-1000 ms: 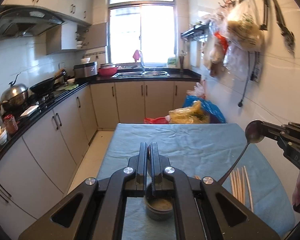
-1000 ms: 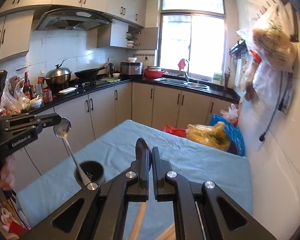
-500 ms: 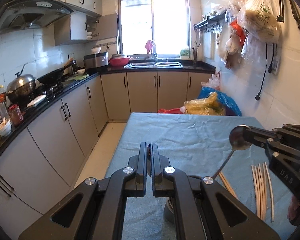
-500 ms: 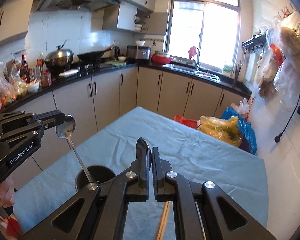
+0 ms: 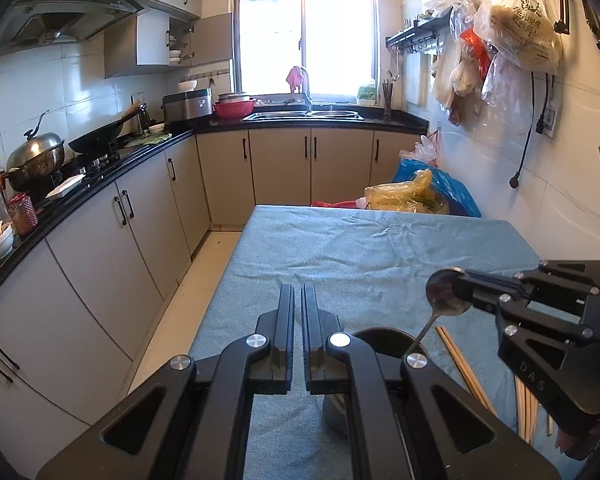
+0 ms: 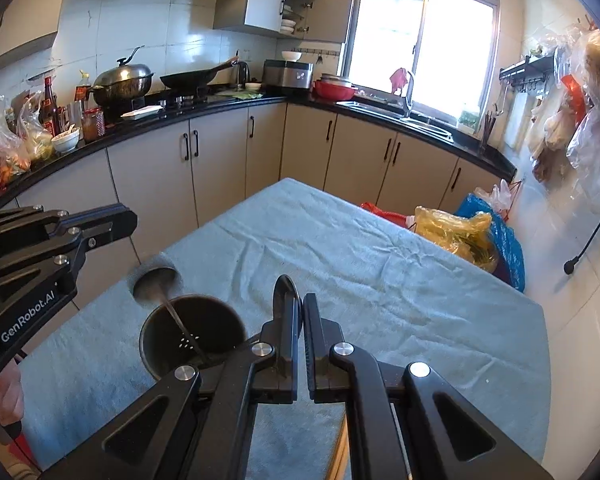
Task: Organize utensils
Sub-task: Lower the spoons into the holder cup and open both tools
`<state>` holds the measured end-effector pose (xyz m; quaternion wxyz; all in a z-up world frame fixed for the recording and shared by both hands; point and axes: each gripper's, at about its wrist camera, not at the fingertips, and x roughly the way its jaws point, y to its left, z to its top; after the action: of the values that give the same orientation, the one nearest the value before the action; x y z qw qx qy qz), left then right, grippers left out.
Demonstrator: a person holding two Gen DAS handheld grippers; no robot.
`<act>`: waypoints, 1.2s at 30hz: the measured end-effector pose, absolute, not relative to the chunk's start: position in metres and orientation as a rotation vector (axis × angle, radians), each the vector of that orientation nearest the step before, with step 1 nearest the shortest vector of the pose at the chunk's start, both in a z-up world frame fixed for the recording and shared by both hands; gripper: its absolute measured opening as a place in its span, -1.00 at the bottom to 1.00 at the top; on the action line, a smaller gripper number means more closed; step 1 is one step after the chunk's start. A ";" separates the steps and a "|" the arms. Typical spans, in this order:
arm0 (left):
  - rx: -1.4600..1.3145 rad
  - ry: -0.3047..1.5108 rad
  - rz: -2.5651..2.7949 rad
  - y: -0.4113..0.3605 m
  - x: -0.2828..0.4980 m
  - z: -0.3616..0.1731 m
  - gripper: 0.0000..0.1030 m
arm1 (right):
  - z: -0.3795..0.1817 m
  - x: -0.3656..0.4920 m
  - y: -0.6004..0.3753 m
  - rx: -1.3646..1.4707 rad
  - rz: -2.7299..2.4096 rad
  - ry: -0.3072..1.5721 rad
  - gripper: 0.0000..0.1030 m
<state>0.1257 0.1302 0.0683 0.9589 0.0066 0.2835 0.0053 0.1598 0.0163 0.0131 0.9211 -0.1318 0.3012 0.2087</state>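
standing in the dark utensil cup (image 6: 192,332) is one steel spoon (image 6: 156,280), so sorting is partly done. right claw (image 5: 460,288) is clamped on a second spoon (image 5: 444,296), handle angled into the cup. left claw (image 5: 298,320) is nearly together, holding nothing. wooden chopsticks (image 5: 464,372) lie loose on the blue-clothed desk (image 5: 360,248) beside it, not yet sorted.
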 end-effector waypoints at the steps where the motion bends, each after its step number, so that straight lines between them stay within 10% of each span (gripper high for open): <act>1: 0.011 0.574 0.008 0.131 0.125 0.069 -0.94 | 0.012 0.160 0.017 -0.266 0.433 0.624 -0.92; 36: -0.005 0.512 0.000 0.114 0.062 0.088 -0.75 | 0.050 0.103 -0.034 0.012 0.543 0.574 -0.73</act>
<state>0.0615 0.1137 0.0880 0.9674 -0.0024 0.2533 0.0001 0.1027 -0.0336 0.0498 0.9229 0.0060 0.2798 0.2645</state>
